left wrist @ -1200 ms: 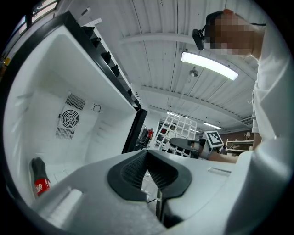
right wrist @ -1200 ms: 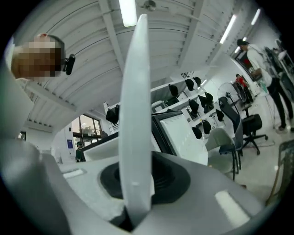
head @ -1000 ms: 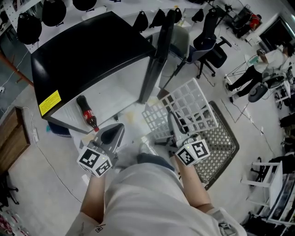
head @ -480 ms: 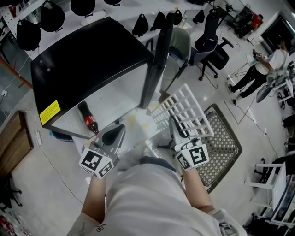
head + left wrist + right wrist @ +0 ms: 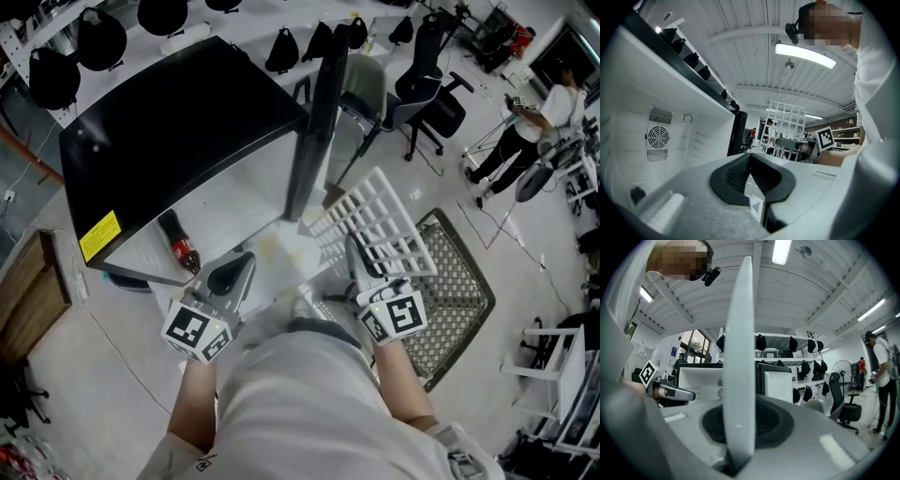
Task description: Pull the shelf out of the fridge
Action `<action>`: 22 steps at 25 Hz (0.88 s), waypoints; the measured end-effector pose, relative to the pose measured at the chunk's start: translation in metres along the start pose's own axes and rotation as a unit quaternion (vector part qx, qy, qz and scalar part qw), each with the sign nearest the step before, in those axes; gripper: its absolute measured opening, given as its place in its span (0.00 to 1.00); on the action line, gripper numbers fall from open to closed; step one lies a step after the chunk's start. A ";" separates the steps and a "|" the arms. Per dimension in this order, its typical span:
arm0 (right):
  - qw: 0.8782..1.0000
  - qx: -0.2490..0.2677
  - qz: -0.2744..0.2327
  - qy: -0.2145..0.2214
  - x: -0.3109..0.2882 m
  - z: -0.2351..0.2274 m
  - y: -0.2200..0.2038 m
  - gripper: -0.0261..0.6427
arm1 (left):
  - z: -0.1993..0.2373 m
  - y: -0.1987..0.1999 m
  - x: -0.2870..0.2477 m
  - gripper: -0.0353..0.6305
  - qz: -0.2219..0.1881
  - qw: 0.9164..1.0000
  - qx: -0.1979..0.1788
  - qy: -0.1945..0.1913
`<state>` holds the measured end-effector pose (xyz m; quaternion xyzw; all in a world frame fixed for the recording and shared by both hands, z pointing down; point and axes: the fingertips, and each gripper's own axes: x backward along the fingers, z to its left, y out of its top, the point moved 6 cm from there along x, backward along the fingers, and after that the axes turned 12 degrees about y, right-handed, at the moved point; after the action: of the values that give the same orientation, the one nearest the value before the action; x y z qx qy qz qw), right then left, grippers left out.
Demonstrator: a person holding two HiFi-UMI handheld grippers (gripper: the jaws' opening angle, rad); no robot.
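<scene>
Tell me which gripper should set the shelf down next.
Right. The right gripper is clamped on the white shelf, out of the fridge; the left gripper holds nothing.

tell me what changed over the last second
The right tongs, shut on the white shelf, rolled it from fairly flat to tilted up more on edge. The left tongs stayed shut and empty; the fridge and cola bottle are unchanged.

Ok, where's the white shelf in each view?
Head view: shelf, centre-right, held by the right hand-held gripper.
Left gripper view: centre, upright grid.
Right gripper view: edge-on bar between the jaws.
Shared landmark: the open fridge.
</scene>
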<state>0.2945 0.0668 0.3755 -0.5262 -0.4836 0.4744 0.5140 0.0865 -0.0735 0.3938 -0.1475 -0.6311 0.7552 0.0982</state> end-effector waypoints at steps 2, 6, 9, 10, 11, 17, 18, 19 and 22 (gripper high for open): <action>1.000 0.002 0.002 -0.003 0.000 -0.001 -0.001 0.11 | 0.001 0.000 0.000 0.06 0.001 1.000 0.000 0.001; 1.000 -0.003 0.003 -0.004 -0.001 -0.002 -0.003 0.11 | 0.001 -0.002 0.000 0.06 0.002 1.000 -0.001 0.002; 1.000 -0.006 0.007 -0.003 -0.002 -0.001 -0.005 0.11 | 0.001 -0.002 0.001 0.06 0.003 1.000 0.002 0.002; 1.000 -0.006 0.008 -0.003 -0.003 -0.001 -0.006 0.11 | 0.001 -0.002 0.002 0.06 0.003 1.000 0.003 0.002; 1.000 -0.006 0.009 -0.003 -0.003 0.000 -0.006 0.11 | 0.000 -0.003 0.002 0.06 0.004 1.000 0.004 0.003; 1.000 -0.016 0.005 -0.002 -0.001 -0.001 -0.008 0.11 | -0.001 -0.002 0.005 0.06 0.007 1.000 0.005 0.008; 1.000 -0.017 0.005 -0.002 -0.001 -0.001 -0.008 0.11 | -0.001 -0.003 0.005 0.06 0.007 1.000 0.006 0.009; 1.000 -0.019 0.004 -0.003 0.000 -0.001 -0.009 0.11 | -0.001 -0.003 0.006 0.06 0.007 1.000 0.006 0.010; 1.000 -0.022 0.005 -0.005 0.001 -0.002 -0.010 0.11 | -0.001 -0.005 0.008 0.06 0.008 1.000 0.006 0.012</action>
<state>0.2964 0.0680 0.3856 -0.5372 -0.4937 0.4693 0.4974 0.0793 -0.0686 0.3981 -0.1607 -0.6245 0.7577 0.1009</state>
